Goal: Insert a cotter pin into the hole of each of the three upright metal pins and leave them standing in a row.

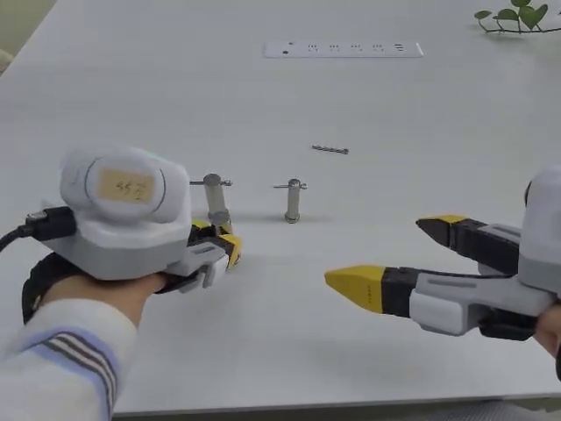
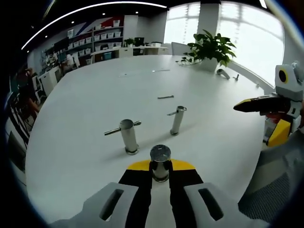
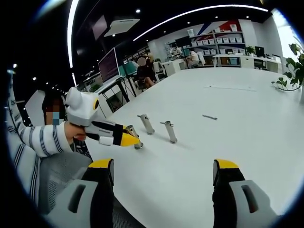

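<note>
The left gripper (image 2: 160, 171) has its jaws clamped on the third metal pin (image 2: 160, 154), seemingly steadying it upright on the tabletop (image 2: 95, 95), while the right gripper (image 1: 375, 252), jaws wide apart, looks free to fetch the loose cotter pin (image 1: 330, 149) lying ahead, beyond a fitted pin (image 2: 128, 137) and its neighbour (image 2: 177, 119).

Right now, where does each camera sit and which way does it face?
Head view: over the table, facing forward-down; striped sleeve, left tool, right tool show.
Left gripper view: on left tool, looking along jaws shut on held pin, toward two standing pins.
Right gripper view: on open right tool, facing left tool and sleeve.
All share the standing pins.
</note>
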Action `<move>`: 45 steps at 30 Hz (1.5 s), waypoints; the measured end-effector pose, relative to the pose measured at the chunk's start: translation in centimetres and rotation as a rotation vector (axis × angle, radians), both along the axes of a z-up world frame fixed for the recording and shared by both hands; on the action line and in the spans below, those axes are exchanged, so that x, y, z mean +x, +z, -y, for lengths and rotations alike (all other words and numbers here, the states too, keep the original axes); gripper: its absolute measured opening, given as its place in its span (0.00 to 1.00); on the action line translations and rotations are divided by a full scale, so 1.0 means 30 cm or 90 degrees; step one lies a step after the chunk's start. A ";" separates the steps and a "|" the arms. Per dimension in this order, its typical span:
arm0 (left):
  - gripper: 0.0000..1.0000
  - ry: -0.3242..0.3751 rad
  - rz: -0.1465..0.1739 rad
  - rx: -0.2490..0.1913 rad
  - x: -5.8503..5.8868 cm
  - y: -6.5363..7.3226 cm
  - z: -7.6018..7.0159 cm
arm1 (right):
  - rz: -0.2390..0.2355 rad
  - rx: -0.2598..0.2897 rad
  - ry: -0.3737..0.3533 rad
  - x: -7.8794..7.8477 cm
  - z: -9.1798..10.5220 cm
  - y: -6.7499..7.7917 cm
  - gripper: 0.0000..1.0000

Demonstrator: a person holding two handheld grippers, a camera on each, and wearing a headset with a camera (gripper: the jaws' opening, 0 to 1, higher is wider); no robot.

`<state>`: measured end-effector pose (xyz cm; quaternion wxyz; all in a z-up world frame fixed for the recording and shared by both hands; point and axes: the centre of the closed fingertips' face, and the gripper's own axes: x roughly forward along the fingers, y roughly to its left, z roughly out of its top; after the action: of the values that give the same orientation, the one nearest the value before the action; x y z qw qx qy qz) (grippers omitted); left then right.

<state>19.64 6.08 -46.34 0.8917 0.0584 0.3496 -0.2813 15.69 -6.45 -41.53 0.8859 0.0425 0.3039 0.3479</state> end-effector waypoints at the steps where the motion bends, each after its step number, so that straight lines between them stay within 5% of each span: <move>1: 0.09 -0.001 0.001 0.001 0.000 -0.001 0.004 | -0.001 0.000 0.000 0.000 -0.001 -0.001 0.84; 18: 0.09 0.012 0.006 0.024 -0.008 -0.019 0.023 | -0.005 0.002 0.005 -0.004 -0.006 -0.006 0.84; 45: 0.10 0.035 0.008 0.009 -0.030 -0.026 0.037 | -0.008 0.006 0.007 -0.013 -0.019 -0.013 0.84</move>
<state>18.75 4.97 -47.13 0.9009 0.0571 0.3476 -0.2535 15.28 -5.88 -41.91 0.8819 0.0468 0.3080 0.3538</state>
